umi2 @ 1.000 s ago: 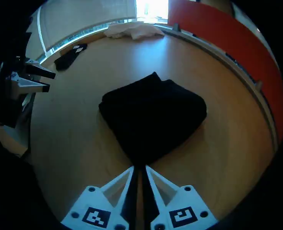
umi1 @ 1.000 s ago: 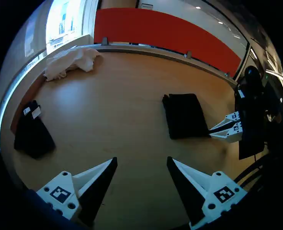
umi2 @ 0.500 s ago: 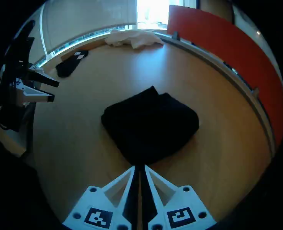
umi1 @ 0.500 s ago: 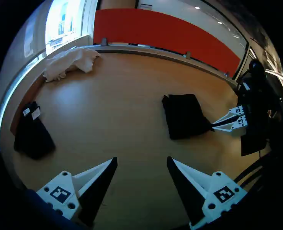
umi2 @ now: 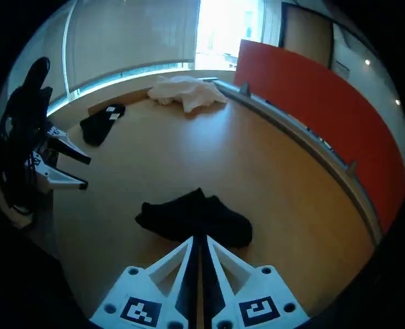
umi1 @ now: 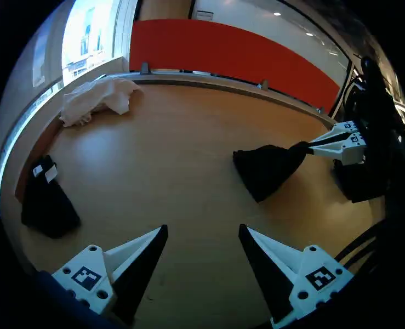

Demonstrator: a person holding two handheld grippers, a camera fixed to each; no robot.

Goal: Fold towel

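While the right gripper [umi2: 199,241] pinches the black towel [umi2: 166,216], the left gripper [umi1: 202,229] gapes — fingers [umi1: 142,257] apart.

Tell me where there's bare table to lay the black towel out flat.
The widest bare stretch of table lies between the black towel, the white cloth and the dark bundle. The strip ahead of the left gripper is bare too. It's tightest around the right gripper, shut on the towel's corner.

"How many grippers were there?"
"Two: the left gripper [umi1: 202,227] and the right gripper [umi2: 200,239]."
"And cloths?"
"Three. Two were black, the black towel [umi1: 265,167] and a black folded cloth [umi1: 46,200], plus one white crumpled cloth [umi1: 95,98], all on one wooden table [umi1: 169,148]."
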